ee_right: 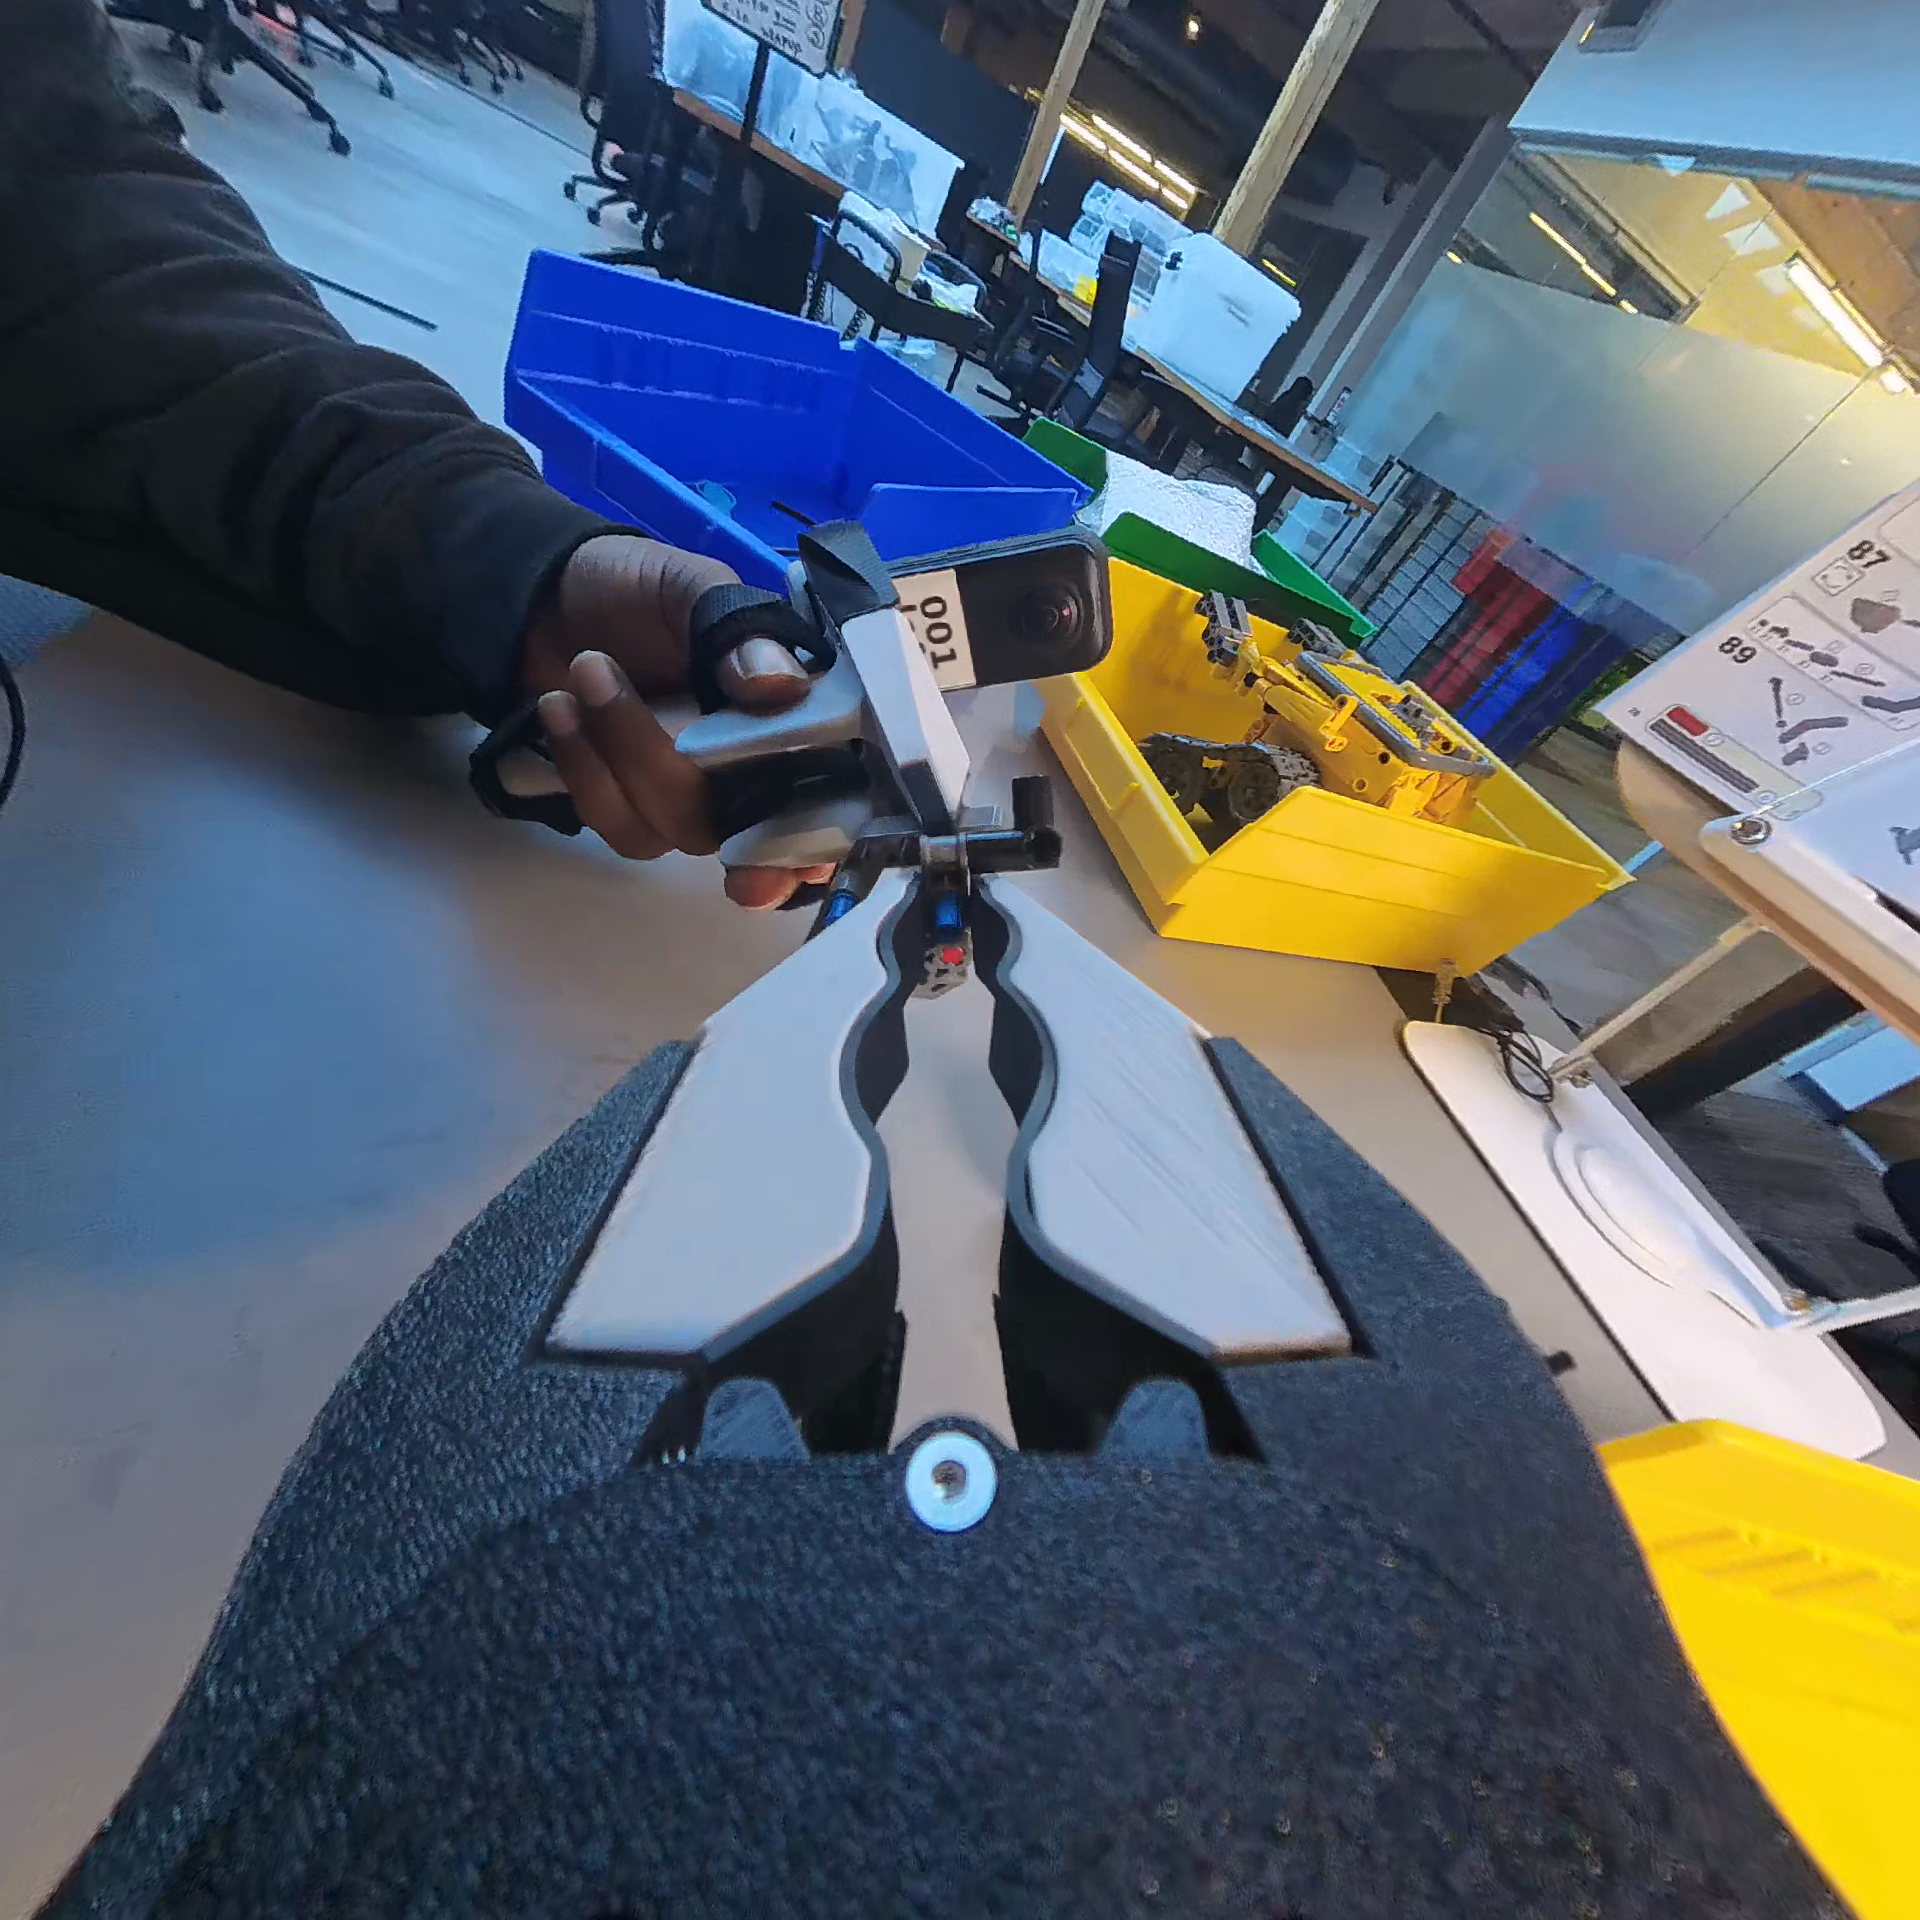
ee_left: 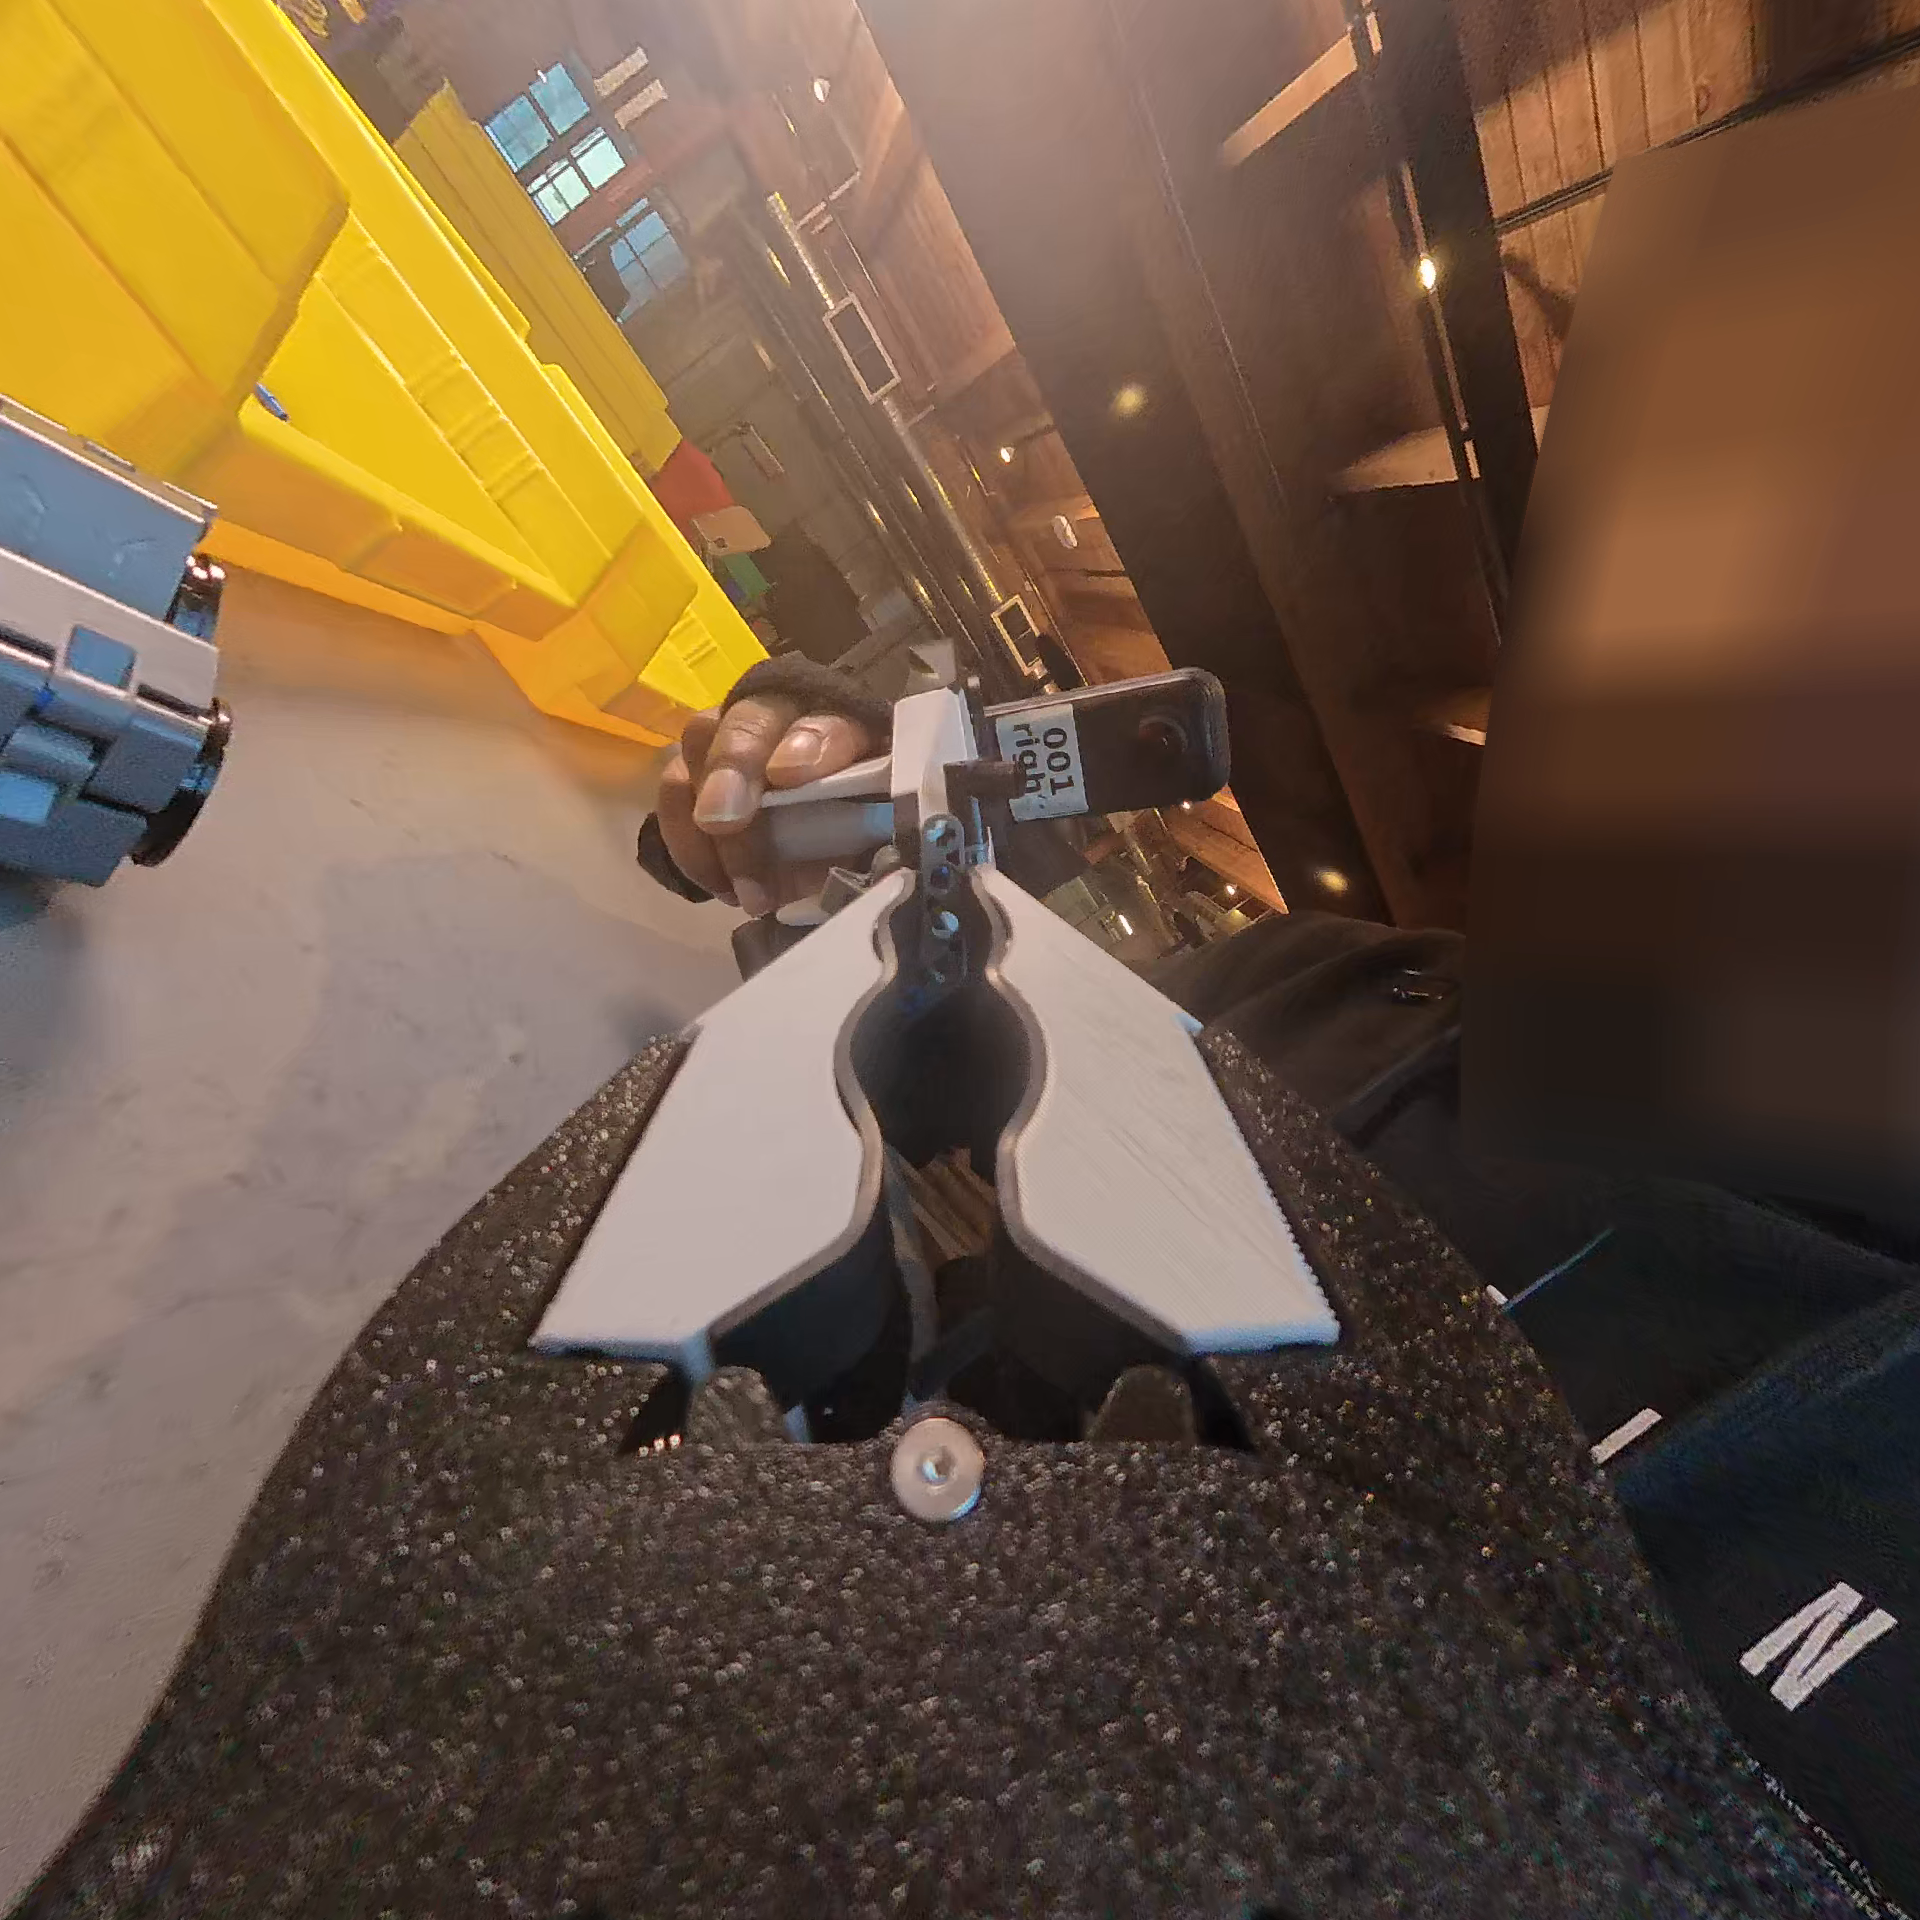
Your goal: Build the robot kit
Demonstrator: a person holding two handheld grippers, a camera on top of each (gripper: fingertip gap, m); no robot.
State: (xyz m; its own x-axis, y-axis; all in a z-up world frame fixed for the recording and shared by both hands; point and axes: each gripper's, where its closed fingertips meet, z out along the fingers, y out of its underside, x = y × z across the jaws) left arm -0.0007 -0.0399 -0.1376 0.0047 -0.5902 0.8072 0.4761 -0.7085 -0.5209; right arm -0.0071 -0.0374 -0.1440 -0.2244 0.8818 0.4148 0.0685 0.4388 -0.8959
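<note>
The left tool and the right tool meet tip to tip above the bench, both nearly closed on 1 small black perforated building-toy beam. Nearby stand 1 blue bin and 1 yellow bin holding 1 yellow tracked toy vehicle.

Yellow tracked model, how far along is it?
Done: a yellow tracked model sits partly built in the yellow bin. In hand: left gripper and right gripper, jaws shut, pinch a small beam assembly between them. Remaining: that assembly isn't on the model; the instruction sheet stands open.
</note>
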